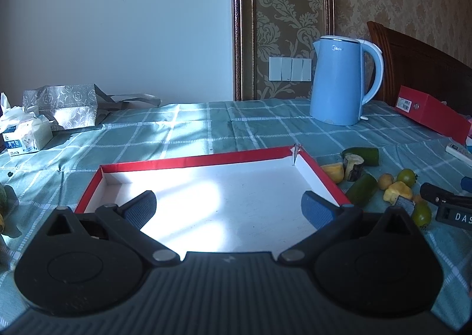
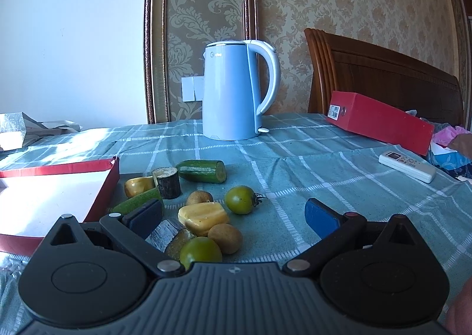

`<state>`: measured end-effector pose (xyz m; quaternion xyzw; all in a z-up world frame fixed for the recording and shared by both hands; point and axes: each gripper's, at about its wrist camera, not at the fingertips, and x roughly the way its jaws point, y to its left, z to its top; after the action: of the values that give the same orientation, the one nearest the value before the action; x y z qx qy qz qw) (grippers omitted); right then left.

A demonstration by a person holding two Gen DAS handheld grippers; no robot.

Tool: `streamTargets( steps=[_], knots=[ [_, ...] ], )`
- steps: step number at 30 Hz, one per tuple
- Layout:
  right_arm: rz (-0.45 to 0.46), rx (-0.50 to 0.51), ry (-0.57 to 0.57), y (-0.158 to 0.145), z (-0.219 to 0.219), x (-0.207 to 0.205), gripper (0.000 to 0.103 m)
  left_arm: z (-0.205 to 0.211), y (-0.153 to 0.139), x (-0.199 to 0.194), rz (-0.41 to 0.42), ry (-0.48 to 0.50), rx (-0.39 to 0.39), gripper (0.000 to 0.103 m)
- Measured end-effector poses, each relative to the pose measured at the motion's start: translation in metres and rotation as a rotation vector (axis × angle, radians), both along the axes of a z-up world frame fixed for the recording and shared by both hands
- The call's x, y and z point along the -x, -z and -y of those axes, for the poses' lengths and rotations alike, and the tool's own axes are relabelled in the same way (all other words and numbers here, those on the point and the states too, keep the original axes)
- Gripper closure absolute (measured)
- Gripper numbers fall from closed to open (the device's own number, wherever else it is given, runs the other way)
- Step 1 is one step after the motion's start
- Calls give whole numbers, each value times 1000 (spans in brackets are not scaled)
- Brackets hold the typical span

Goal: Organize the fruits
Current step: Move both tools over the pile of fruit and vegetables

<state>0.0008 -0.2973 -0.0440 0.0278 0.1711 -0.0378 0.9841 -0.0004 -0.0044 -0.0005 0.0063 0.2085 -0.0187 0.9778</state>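
fruit pieces (image 2: 203,217) lie at twelve o'clock between the spread right gripper (image 2: 236,217) fingers, red-rimmed tray (image 1: 188,161) under the spread left gripper (image 1: 228,208), seemingly bare.

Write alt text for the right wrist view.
The open right gripper hovers over a cluster of fruit pieces on a green checked tablecloth, including a green tomato, a yellow chunk and a cucumber piece. A red-edged tray lies left; a blue kettle stands behind.
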Motion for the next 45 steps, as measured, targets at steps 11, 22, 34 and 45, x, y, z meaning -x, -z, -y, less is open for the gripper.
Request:
streamTargets(
  steps=[11, 22, 34, 45],
  knots=[
    [20, -59, -86, -1, 4, -19, 0, 48, 11, -3, 33, 89, -38, 0],
    [15, -127, -99, 1, 13, -22, 0, 78, 10, -16, 12, 144, 2, 0],
    [18, -151, -15, 2, 23, -20, 0, 111, 14, -27, 20, 198, -38, 0],
    [-4, -148, 43, 4, 30, -19, 0, 114, 19, -35, -13, 211, -33, 0]
  ],
)
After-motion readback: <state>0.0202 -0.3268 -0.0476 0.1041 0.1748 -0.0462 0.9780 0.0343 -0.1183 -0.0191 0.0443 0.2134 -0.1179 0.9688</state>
